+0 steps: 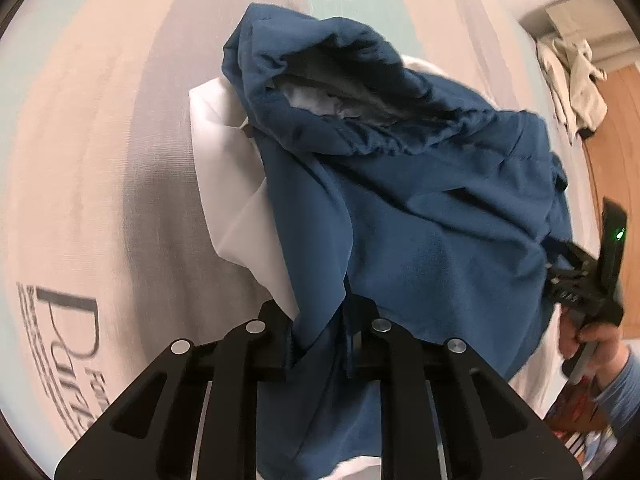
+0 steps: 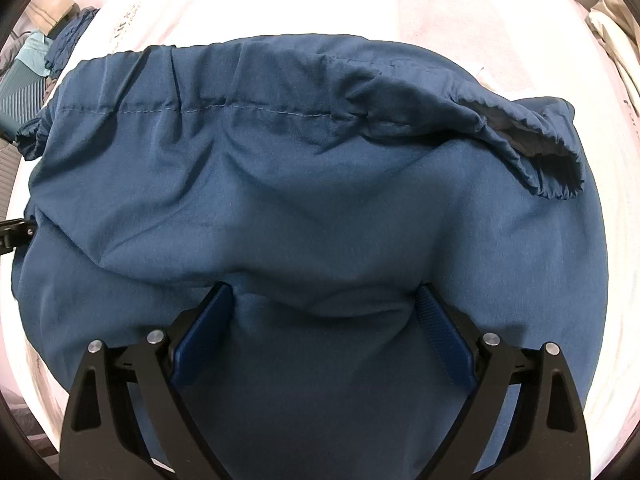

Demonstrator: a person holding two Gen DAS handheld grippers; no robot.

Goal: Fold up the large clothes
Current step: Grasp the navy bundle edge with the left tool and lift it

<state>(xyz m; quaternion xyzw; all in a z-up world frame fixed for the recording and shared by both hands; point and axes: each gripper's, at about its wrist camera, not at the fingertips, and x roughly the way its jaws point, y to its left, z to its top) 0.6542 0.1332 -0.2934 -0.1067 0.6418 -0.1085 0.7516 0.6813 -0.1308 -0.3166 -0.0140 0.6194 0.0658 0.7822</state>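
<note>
A dark blue garment with a gathered elastic waistband [image 1: 420,184] lies bunched on a white cloth [image 1: 224,184] on the mattress. My left gripper [image 1: 320,340] is shut on a fold of its blue fabric, which hangs lifted between the fingers. In the right wrist view the same garment [image 2: 312,200] spreads wide, its stitched waistband along the far side. My right gripper [image 2: 326,312] stands open, fingers far apart and pressed down onto the cloth. The left wrist view shows that right gripper [image 1: 564,268] at the garment's right edge, held by a hand [image 1: 588,340].
The mattress [image 1: 100,160] has pale pink, grey and teal stripes and printed lettering. A heap of pale clothes [image 1: 576,76] lies at its far right corner, beside a wooden floor [image 1: 624,160]. Teal and grey items [image 2: 28,60] sit off the left edge.
</note>
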